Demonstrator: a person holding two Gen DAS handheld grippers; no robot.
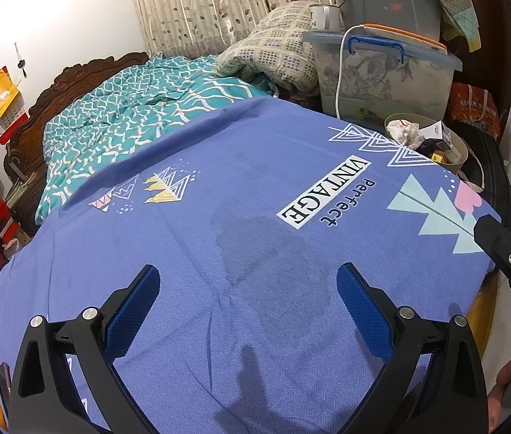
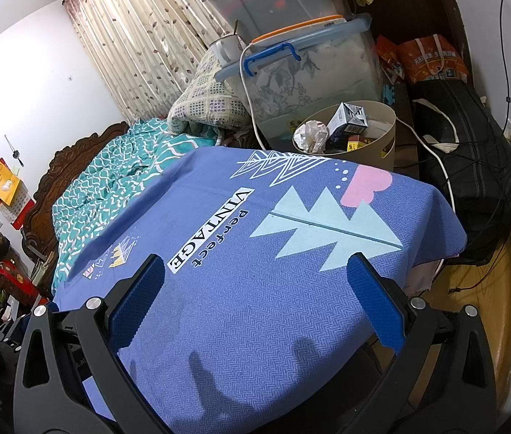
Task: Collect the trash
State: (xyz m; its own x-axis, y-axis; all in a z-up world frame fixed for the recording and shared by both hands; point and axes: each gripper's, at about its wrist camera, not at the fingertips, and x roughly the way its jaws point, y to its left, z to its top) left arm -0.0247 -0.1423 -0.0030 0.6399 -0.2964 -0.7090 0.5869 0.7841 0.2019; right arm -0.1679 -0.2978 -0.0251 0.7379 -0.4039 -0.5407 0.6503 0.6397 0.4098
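The bin [image 2: 349, 152], a round beige tub, stands just past the far edge of the bench [image 2: 255, 289], which is draped in a blue cloth [image 1: 219, 217] printed with "Perfect VINTAGE" and pale triangle trees. In the bin sit a crumpled ball of white paper [image 2: 311, 133] at its left side, a small dark-and-white carton [image 2: 349, 117] to the right of the paper, and more small boxes below the carton that are too jumbled to tell apart. In the left wrist view the same bin [image 1: 459, 161] shows beyond the far right corner of the cloth.

The left gripper [image 1: 248, 311] hovers above the cloth on the near side from the bin, its blue-padded fingers [image 1: 136, 311] spread wide with nothing between them. The right gripper [image 2: 252, 307] also hangs over the cloth, nearer to the bin than the left one, fingers [image 2: 374, 307] released and parted around bare cloth. Part of the right gripper's black body [image 1: 508, 256] juts into the left wrist view at the right edge.

Behind the bin is a clear storage box [image 2: 309, 72] with a blue handle; a white cable [image 2: 248, 108] hangs down its front, and a white mug [image 2: 224, 49] stands on its lid. Left of the bin lies a bed with a teal patterned quilt [image 1: 129, 115] and a folded checked blanket [image 2: 208, 105]. Right of the bin, a black bag [image 2: 472, 166] rests on the floor.
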